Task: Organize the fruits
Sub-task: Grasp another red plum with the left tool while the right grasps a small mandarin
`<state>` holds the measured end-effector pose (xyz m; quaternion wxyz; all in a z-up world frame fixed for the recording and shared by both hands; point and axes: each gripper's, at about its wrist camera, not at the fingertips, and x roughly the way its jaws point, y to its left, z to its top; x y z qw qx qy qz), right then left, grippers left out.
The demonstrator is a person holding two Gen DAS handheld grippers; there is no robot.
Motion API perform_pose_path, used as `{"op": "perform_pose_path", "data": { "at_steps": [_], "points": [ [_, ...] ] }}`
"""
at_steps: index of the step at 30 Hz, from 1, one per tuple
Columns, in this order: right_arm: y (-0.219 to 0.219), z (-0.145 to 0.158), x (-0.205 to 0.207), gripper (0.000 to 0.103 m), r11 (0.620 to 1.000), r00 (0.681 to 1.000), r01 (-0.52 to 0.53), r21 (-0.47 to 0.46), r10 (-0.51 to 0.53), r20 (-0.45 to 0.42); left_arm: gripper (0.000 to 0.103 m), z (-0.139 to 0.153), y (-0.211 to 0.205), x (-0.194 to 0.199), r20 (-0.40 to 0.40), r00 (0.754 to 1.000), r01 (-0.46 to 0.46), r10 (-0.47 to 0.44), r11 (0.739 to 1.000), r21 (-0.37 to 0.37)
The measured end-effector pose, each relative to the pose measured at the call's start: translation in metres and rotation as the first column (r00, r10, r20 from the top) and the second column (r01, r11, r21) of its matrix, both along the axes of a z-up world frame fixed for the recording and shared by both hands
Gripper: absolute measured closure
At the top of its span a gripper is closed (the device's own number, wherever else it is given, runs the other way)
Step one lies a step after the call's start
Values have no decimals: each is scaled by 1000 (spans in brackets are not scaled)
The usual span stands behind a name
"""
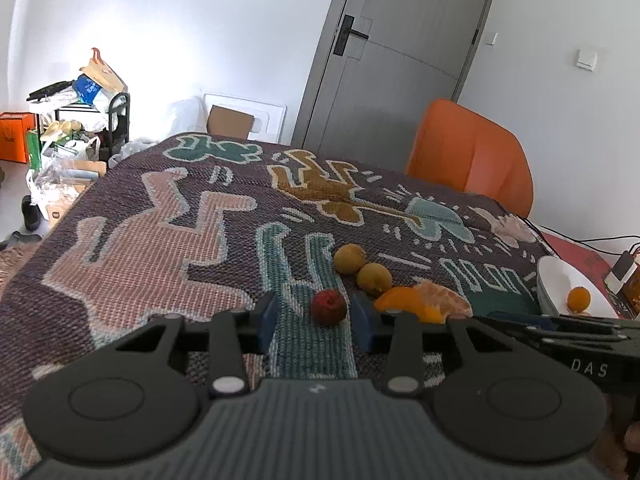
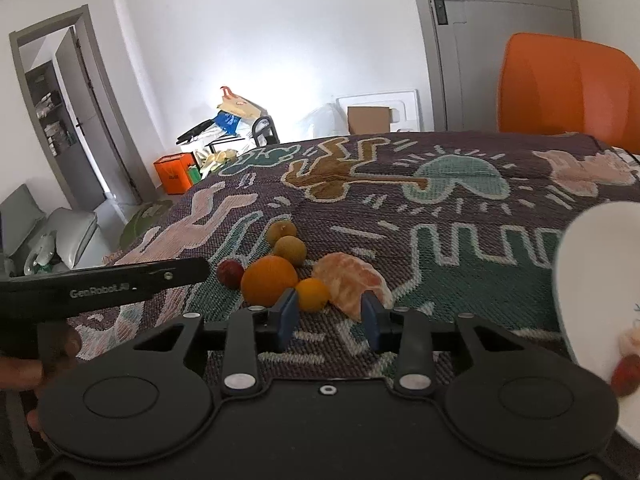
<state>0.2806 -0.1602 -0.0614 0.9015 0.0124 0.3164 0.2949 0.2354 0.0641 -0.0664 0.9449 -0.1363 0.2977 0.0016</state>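
Fruits lie in a cluster on the patterned tablecloth [image 1: 160,240]: a small red fruit [image 1: 329,307], two yellow-brown fruits [image 1: 349,258] [image 1: 374,278], an orange [image 2: 269,281], a small orange kumquat [image 2: 312,294] and a peeled mandarin [image 2: 352,280]. My left gripper [image 1: 314,318] is open, with the red fruit just ahead between its blue pads. My right gripper [image 2: 330,318] is open and empty, just short of the kumquat and the peeled mandarin. A white bowl [image 2: 592,272] at the right holds a red fruit [image 2: 627,376]; the left wrist view shows a kumquat [image 1: 579,298] in it.
An orange chair [image 1: 472,152] stands behind the table's far right side. Cables and a small device [image 1: 624,272] lie at the right edge beyond the bowl. Boxes, bags and a rack [image 1: 72,120] clutter the floor to the far left.
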Motion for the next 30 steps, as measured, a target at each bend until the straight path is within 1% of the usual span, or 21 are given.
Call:
{"op": "perform_pose_path", "data": {
  "at_steps": [2,7,10,12,14,23,28,30],
  "points": [
    [3,-1,3,68,1000,1000,-7,0,7,-4,69,-2,0,5,-7,1000,5,-5,1000,-8],
    [9,-3,9,71,1000,1000,-18,-10,18,-15,70,-8,-2,15,-17,1000,23,-23,999,-25],
    [13,-3,12,72,1000,1000,-23,-14,23,-20,76,-11,-4,19,-21,999,34,-35,999,-35],
    [15,-3,13,73,999,999,-27,-22,27,-20,83,-14,-3,22,-28,999,34,-36,998,-51],
    [19,-4,13,73,999,999,-30,-30,29,-18,83,-15,0,20,-19,999,27,-29,998,-62],
    [32,-5,14,74,998,999,-49,-42,49,-11,83,-4,16,5,6,1000,-8,8,998,-58],
    [31,-9,19,74,998,999,-31,-62,30,-12,83,-3,28,-2,8,999,-37,37,998,-57],
    [30,-13,20,76,998,999,-36,-43,35,-23,83,-3,31,-5,9,999,-44,45,997,-59]
  ]
}}
